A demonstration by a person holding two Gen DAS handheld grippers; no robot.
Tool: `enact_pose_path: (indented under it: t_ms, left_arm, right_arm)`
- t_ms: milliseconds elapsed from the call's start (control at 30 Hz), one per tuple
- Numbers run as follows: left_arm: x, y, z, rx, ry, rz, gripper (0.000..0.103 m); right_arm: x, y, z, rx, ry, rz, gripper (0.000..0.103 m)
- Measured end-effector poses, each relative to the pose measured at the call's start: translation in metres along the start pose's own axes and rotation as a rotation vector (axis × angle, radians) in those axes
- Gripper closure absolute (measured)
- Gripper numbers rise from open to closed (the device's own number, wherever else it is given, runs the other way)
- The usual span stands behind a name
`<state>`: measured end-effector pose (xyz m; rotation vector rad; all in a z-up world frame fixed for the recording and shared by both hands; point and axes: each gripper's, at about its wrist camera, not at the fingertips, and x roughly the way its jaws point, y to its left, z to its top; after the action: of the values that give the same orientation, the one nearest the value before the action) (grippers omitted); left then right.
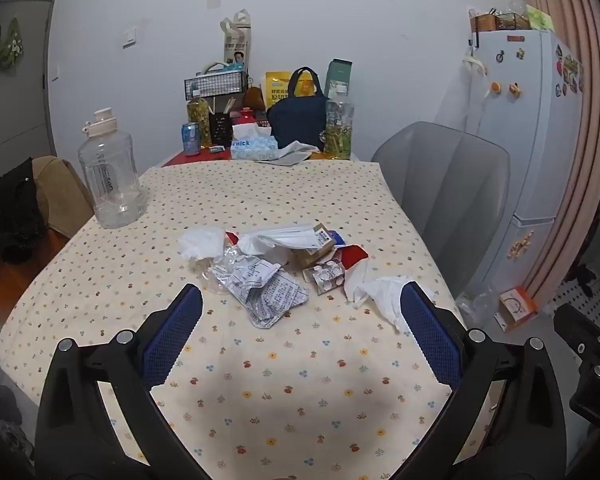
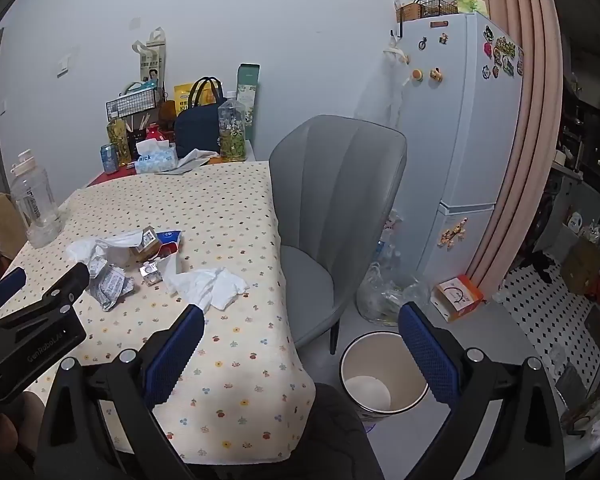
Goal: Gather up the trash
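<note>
A heap of trash (image 1: 276, 264) lies in the middle of the tabletop (image 1: 300, 380), on the flowered cloth, its long axis running left to right across the left wrist view. It holds a crumpled white tissue (image 1: 202, 242) at the left end, creased blister sheets (image 1: 266, 292) at the near edge, a brown carton (image 1: 316, 248) behind them, and a loose white tissue (image 1: 384, 294) trailing off to the right toward the grey chair (image 1: 444, 196). The left gripper (image 1: 300, 340) hovers just short of the heap, jaws spread wide and empty. The right gripper (image 2: 300, 356) hangs past the tabletop corner, jaws likewise apart and empty. Only the right wrist view shows the white bin (image 2: 384, 376) on the floor beside the chair, with something pale at its bottom.
</note>
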<state>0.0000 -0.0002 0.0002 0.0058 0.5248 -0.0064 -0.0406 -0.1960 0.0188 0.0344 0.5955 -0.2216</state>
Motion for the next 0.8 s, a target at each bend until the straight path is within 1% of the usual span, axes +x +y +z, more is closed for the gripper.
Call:
enact_pose_path:
  t_ms: [100, 167, 233, 267, 333, 433, 533, 800]
  left_arm:
    - [-0.0019, -0.0013, 0.0017, -0.009, 0.004, -0.001, 0.005]
    - [0.0063, -0.0018, -0.0018, -0.012, 0.023, -0.017, 0.005]
    - [0.0037, -0.0004, -0.0010, -0.026, 0.017, -0.038, 0.005]
    - [0.0019, -0.0002, -0.0001, -0.027, 0.010, -0.043, 0.005]
    - [0.0017, -0.0026, 0.0023, -0.020, 0.007, -0.039, 0.005]
    - [-0.0004, 0.0006, 0.0039, -0.027, 0.011, -0.056, 0.005]
    - [-0.0013, -0.0002, 0.0022, -0.022, 0.014, -0.058, 0.005]
    - [-0.0027, 0.0029, 0.0007, -0.031, -0.002, -0.058, 0.005]
  right_arm:
    - [0.0000, -0.0017, 0.0010, 0.004, 0.002, 0.006, 0.008]
    - [-0.0013, -0.0035, 0.0022, 0.003, 0.001, 0.009, 0.008]
    - [-0.0028, -0.0068, 0.0034, 0.003, -0.001, 0.010, 0.008]
    - [0.0005, -0.0003, 0.0021, -0.010, 0.004, -0.001, 0.008]
    - [0.0030, -0.0021, 0.0019, -0.004, 0.001, -0.003, 0.008]
    - [0.0045, -0.0025, 0.0002, -0.001, 0.006, -0.002, 0.008]
    - [0.0029, -0.0049, 0.0029, 0.007, 0.011, 0.002, 0.008]
    - [0.0023, -0.0037, 0.0025, 0.004, -0.010, 0.004, 0.008]
